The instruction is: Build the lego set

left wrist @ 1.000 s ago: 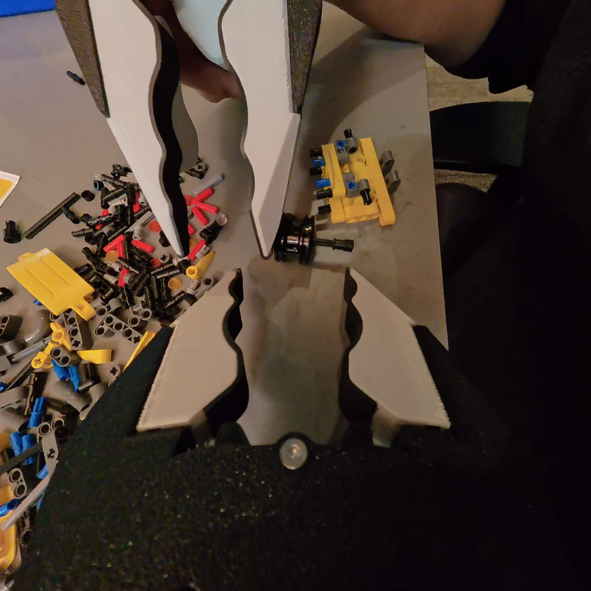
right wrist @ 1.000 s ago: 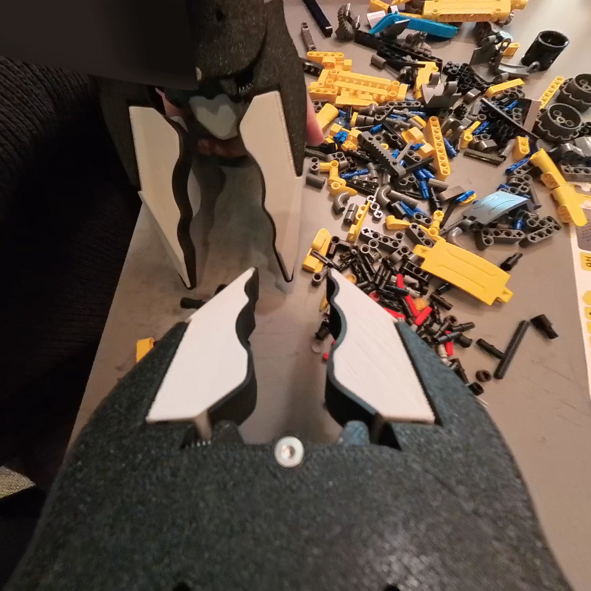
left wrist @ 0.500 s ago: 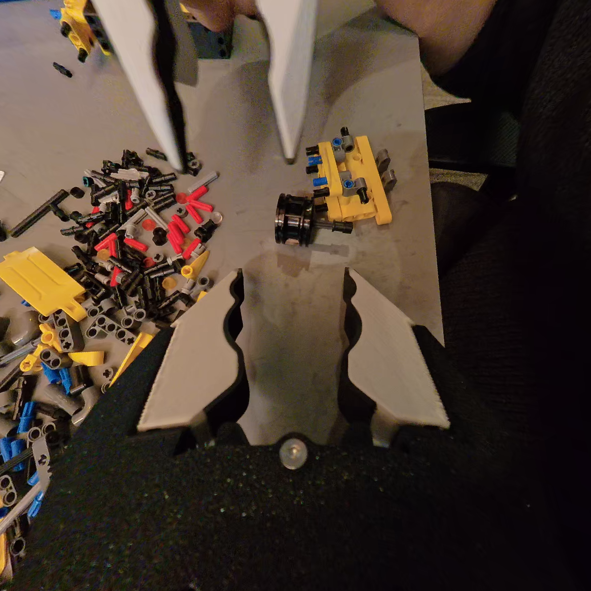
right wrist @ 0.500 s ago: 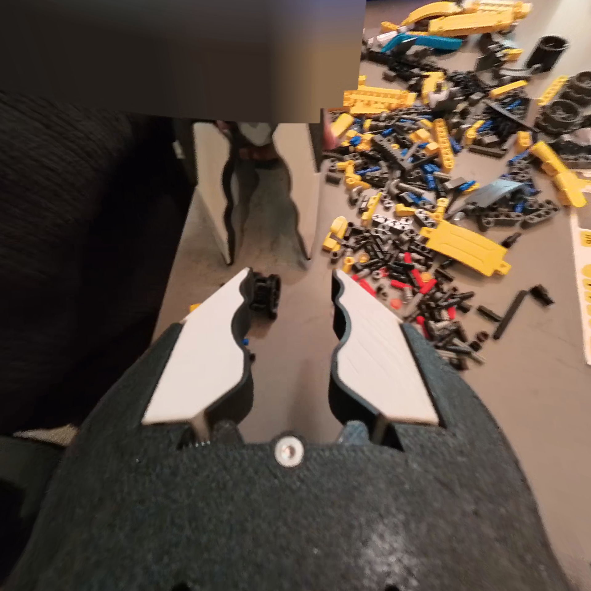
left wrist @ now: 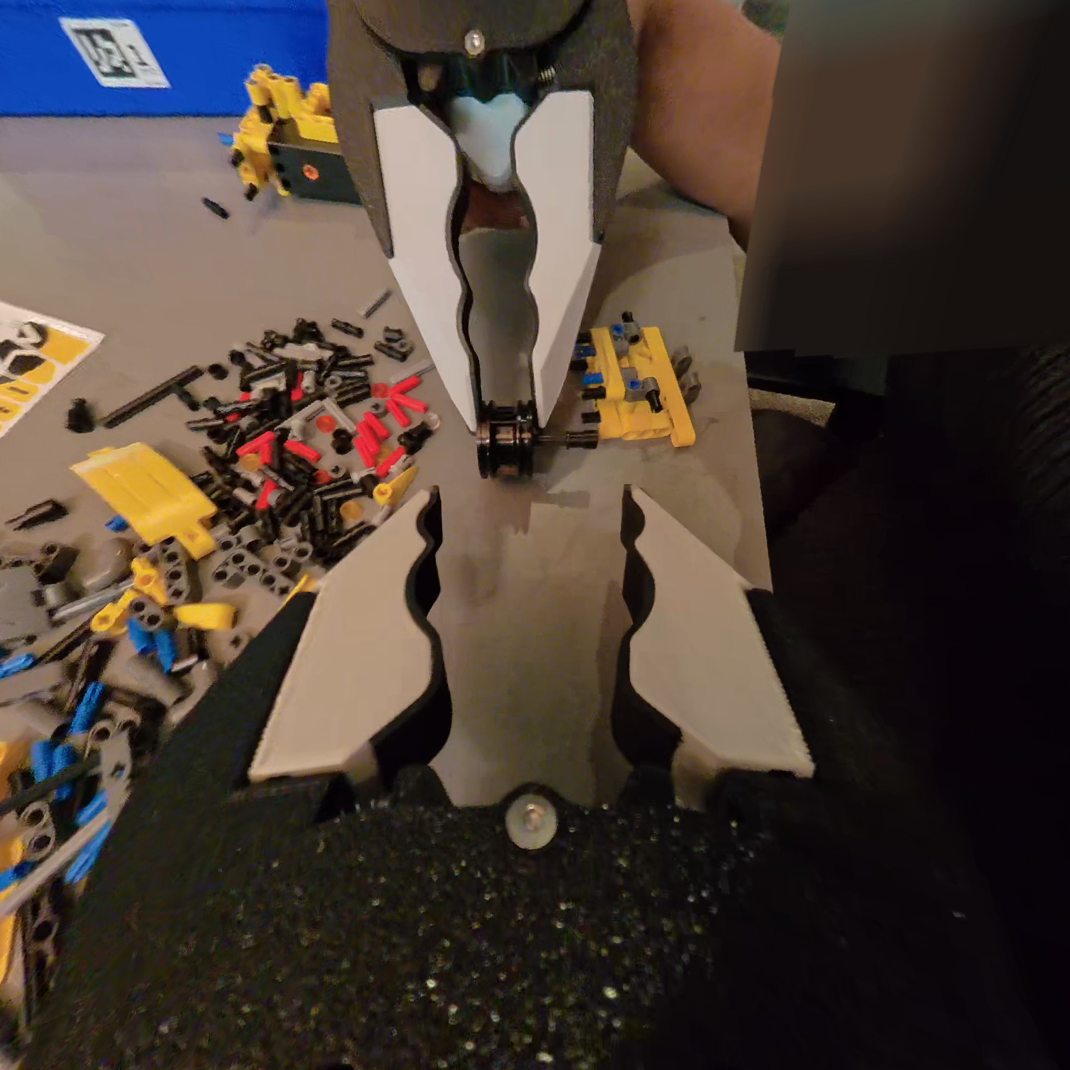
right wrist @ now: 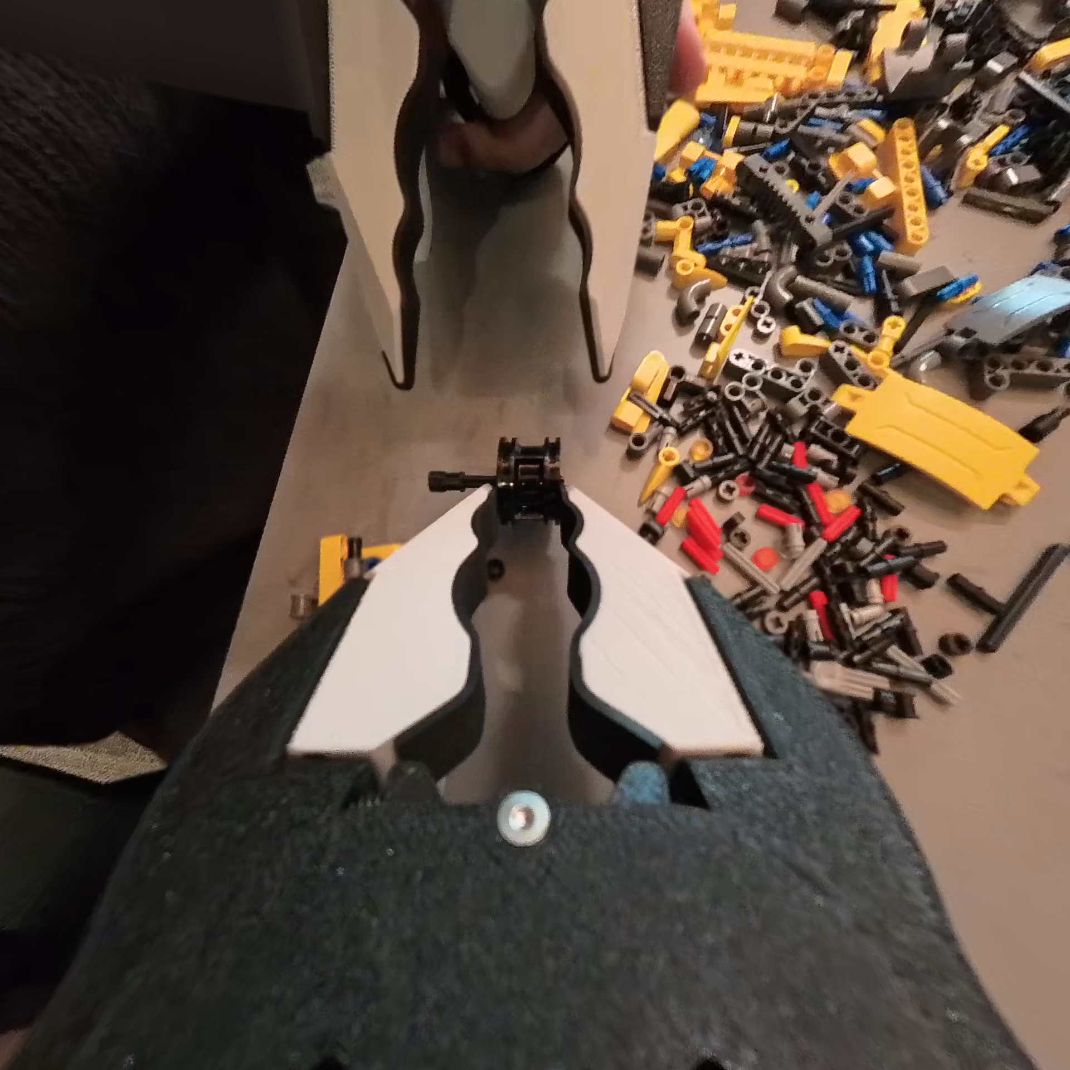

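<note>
A black wheel hub (left wrist: pixel 504 449) with a black axle stands on the grey table (left wrist: pixel 521 637) near its edge. My right gripper (right wrist: pixel 528 498) is shut on the hub (right wrist: pixel 527 483), one tip on each side. In the left wrist view it (left wrist: pixel 505 417) reaches in from the top. The axle (left wrist: pixel 570 440) points at a small yellow assembly (left wrist: pixel 637 388) with blue and black pins lying beside it. My left gripper (left wrist: pixel 530 498) is open and empty, just short of the hub. It also shows in the right wrist view (right wrist: pixel 501 373), facing the right one.
A pile of small black, red and grey pins (left wrist: pixel 312 440) (right wrist: pixel 810 550) lies beside the hub, with a yellow panel (left wrist: pixel 145 492) (right wrist: pixel 938 440). Farther off are more yellow, blue and grey pieces (right wrist: pixel 839 191), a part-built yellow model (left wrist: pixel 289 145), a blue box (left wrist: pixel 202 52) and a sticker sheet (left wrist: pixel 29 370). The table edge (left wrist: pixel 758 521) is close. Only a small space, under 4 cm, lies between the two pairs of fingers. My right tips are roughly 20 centimeters from the part-built yellow model (left wrist: pixel 289 145).
My right gripper, open and drawn back half a second ago, has come forward over the hub and shut on it. My left gripper has stayed open and nearly still.
</note>
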